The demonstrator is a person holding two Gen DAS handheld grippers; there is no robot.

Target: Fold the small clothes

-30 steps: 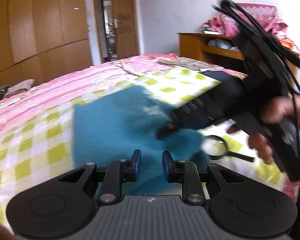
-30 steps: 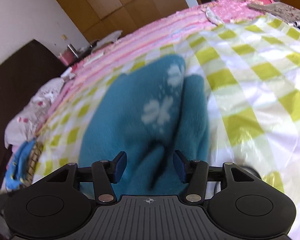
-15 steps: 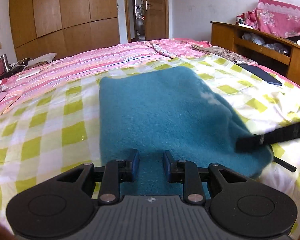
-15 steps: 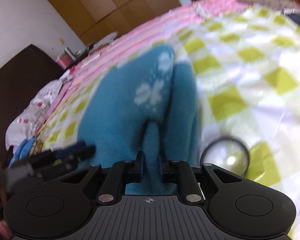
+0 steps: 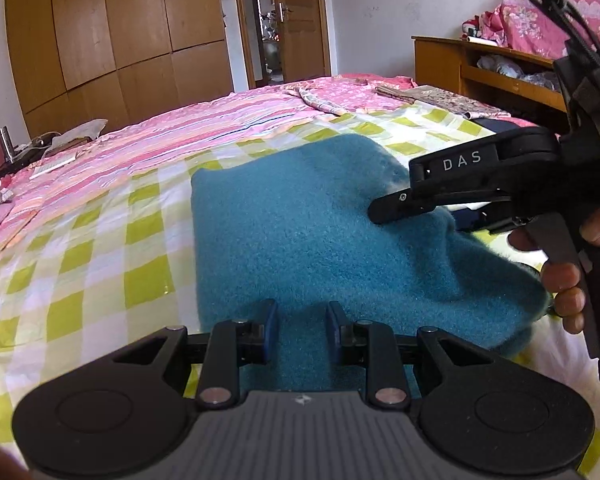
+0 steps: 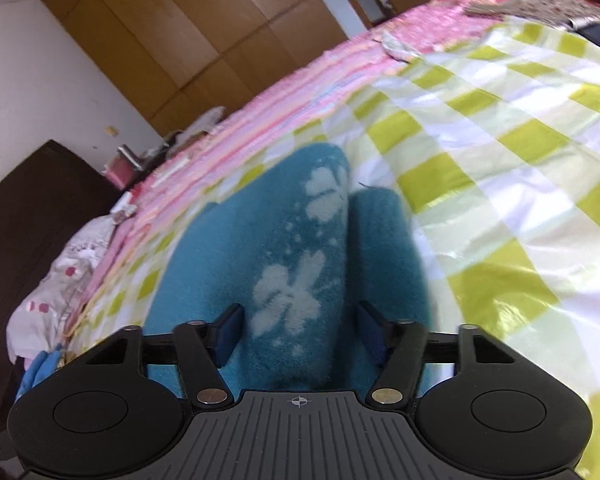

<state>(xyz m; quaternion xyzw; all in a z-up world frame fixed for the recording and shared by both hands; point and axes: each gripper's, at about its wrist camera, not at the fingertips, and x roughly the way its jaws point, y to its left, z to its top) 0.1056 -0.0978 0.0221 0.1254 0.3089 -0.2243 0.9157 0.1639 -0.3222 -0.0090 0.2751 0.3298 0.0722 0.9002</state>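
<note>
Teal fleece garment (image 6: 292, 264) between open right hand-held gripper (image 6: 298, 330) fingers

A wooden wardrobe (image 5: 112, 36) with tall panelled doors fills the upper left of the left wrist view, beside a white wall (image 5: 376, 12). At top centre a wooden door (image 5: 300, 20) stands open on a lit room. A wooden shelf unit (image 5: 488, 68) sits at upper right. The bed (image 5: 100, 216), covered in pink stripes and yellow-green checks, spans the middle in daylight.
</note>
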